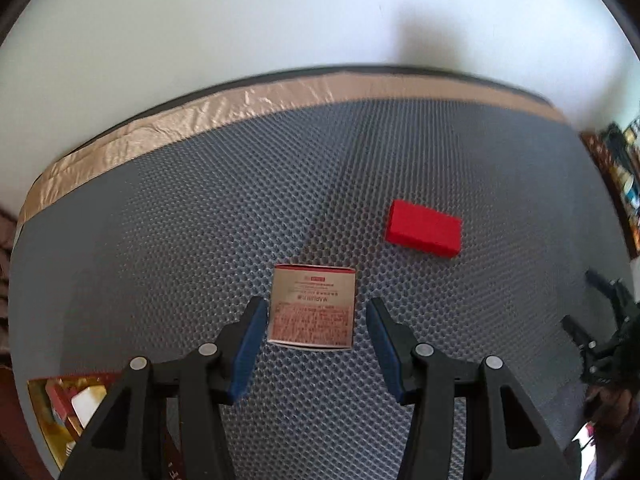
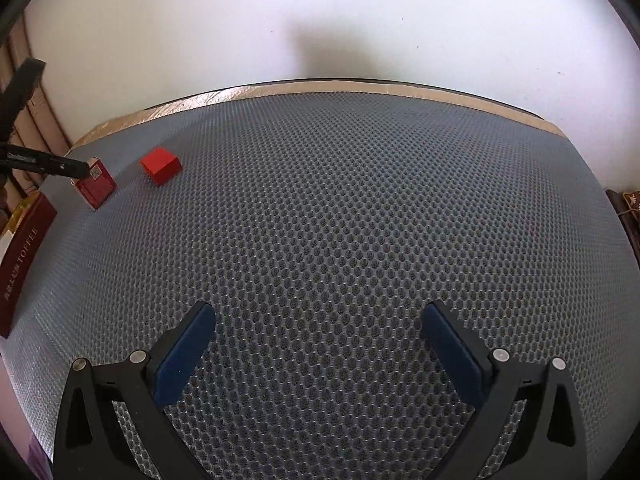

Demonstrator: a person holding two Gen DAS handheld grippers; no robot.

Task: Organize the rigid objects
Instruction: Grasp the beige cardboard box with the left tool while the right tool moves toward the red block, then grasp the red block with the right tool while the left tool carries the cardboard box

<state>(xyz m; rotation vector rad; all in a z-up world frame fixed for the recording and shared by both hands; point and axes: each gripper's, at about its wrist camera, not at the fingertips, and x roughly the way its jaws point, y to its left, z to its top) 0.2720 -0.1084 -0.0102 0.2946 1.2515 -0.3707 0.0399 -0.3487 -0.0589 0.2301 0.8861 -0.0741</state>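
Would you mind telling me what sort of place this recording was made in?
Probably a home tabletop set up for recording: a grey honeycomb mat with its far edge taped down, against a plain white wall, with a toffee box at the side.

My left gripper [image 1: 316,308] is straddling the small printed red-and-white carton [image 1: 312,308], pads apart on both flanks. A red rectangular block [image 1: 424,229] is sitting near, ahead-right. Bare grey honeycomb mat [image 2: 340,220] is stretching before my right gripper [image 2: 320,320].
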